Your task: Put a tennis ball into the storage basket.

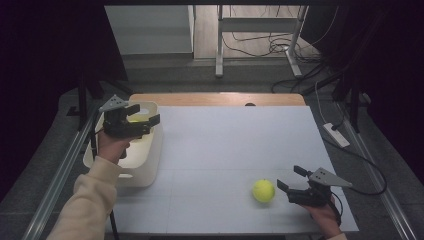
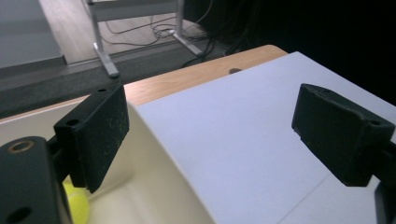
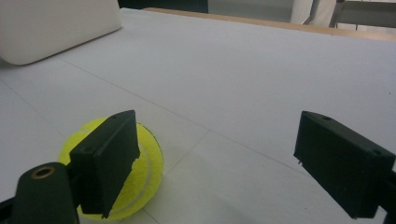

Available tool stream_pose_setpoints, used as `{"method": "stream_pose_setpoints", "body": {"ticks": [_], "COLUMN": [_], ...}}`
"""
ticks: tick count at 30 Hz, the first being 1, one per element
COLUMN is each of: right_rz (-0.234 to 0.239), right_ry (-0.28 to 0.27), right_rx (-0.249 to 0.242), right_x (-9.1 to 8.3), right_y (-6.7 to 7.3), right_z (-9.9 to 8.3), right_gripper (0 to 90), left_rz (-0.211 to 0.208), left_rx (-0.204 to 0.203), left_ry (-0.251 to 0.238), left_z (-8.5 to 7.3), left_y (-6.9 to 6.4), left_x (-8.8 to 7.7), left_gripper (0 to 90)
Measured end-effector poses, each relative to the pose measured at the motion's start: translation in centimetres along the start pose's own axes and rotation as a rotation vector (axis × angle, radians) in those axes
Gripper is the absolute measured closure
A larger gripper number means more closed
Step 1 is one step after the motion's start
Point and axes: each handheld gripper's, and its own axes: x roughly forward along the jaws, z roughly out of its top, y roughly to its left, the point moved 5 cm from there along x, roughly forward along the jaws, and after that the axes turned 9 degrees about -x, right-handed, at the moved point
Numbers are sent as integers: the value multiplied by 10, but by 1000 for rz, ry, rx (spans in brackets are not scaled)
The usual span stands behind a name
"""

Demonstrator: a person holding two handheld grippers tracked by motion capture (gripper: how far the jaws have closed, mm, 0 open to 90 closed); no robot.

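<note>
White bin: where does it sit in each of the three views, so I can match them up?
High view: white bin at the table's left edge.
Left gripper view: bottom left, showing its rim and cream inner wall.
Right gripper view: top left corner, showing its rounded outer wall.
Shared landmark: the wooden table edge along the far side.

Left gripper (image 1: 142,114) fingers apart; right gripper (image 1: 289,178) likewise.

A yellow-green tennis ball (image 1: 263,190) rests on the white table, another ball (image 2: 77,204) in the bin.
</note>
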Motion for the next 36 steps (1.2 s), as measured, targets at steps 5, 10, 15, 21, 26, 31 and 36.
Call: {"method": "stream_pose_setpoints", "body": {"ticks": [5,10,15,21,26,31,36], "right_rz": [-5,3,10,14,15,12,11], "right_ry": [-6,-5,-6,-4,1,-1,-2], "right_rx": [-2,-6,-9,-10,-4,-2,8], "right_x": [1,4,5,5,5,6,6], "right_y": [0,1,1,2,2,1,0], "right_z": [2,3,3,4,4,4,4], "right_gripper": [138,138,139,140,140,139,140], "left_rz": [-37,-69,-96,-115,-140,-172,-207], "left_rx": [24,40,43,39,41,51,70], "left_ry": [8,15,24,32,38,52,61], "left_z": [-1,-8,-13,-17,-21,-26,-27], "left_y": [-11,-21,-29,-38,-45,-54,-66], "left_x": [-1,-1,2,4,6,13,16], "left_gripper": [120,126,126,124,123,123,124]}}
